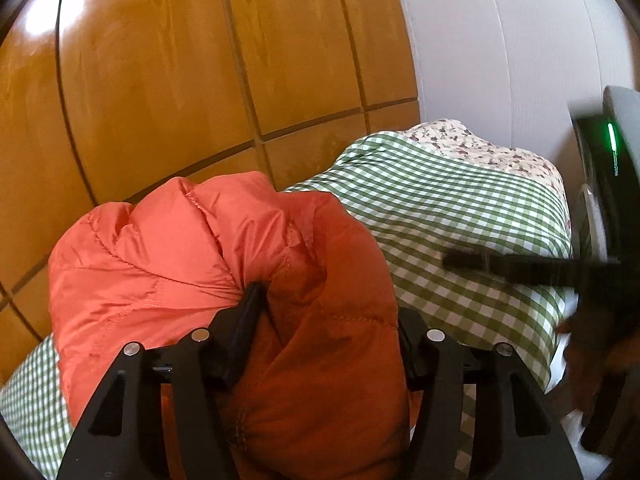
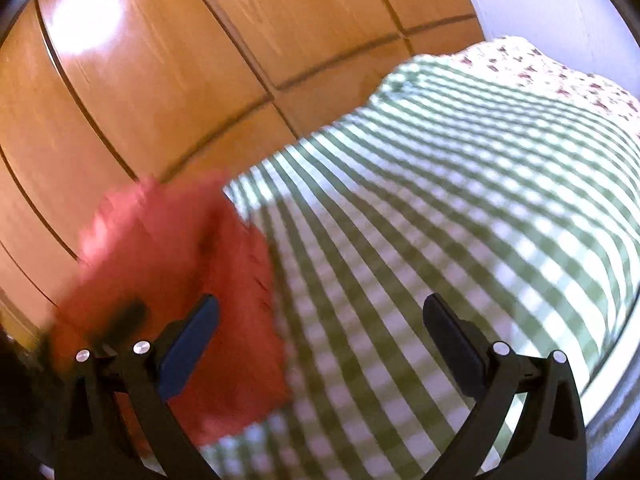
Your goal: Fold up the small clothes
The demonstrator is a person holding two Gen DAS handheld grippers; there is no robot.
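An orange quilted puffy garment (image 1: 180, 248) lies bunched on the green-and-white checked bed sheet (image 1: 440, 208). My left gripper (image 1: 326, 300) is low over it. A thick fold of the garment fills the gap between its fingers; the left finger (image 1: 244, 320) is sunk into a crease and the right one is mostly hidden behind the fabric. The right wrist view is blurred: my right gripper (image 2: 320, 300) stands open over the sheet (image 2: 440, 200) with nothing between its fingers, the garment (image 2: 172, 248) at its left. The right gripper (image 1: 520, 268) also shows as a dark blur in the left wrist view.
A glossy wooden panelled wall (image 1: 200, 60) runs close behind the bed. A floral fabric (image 1: 480, 148) lies at the sheet's far end, by a white wall (image 1: 500, 40). The bed's edge drops off at the right (image 2: 600, 380).
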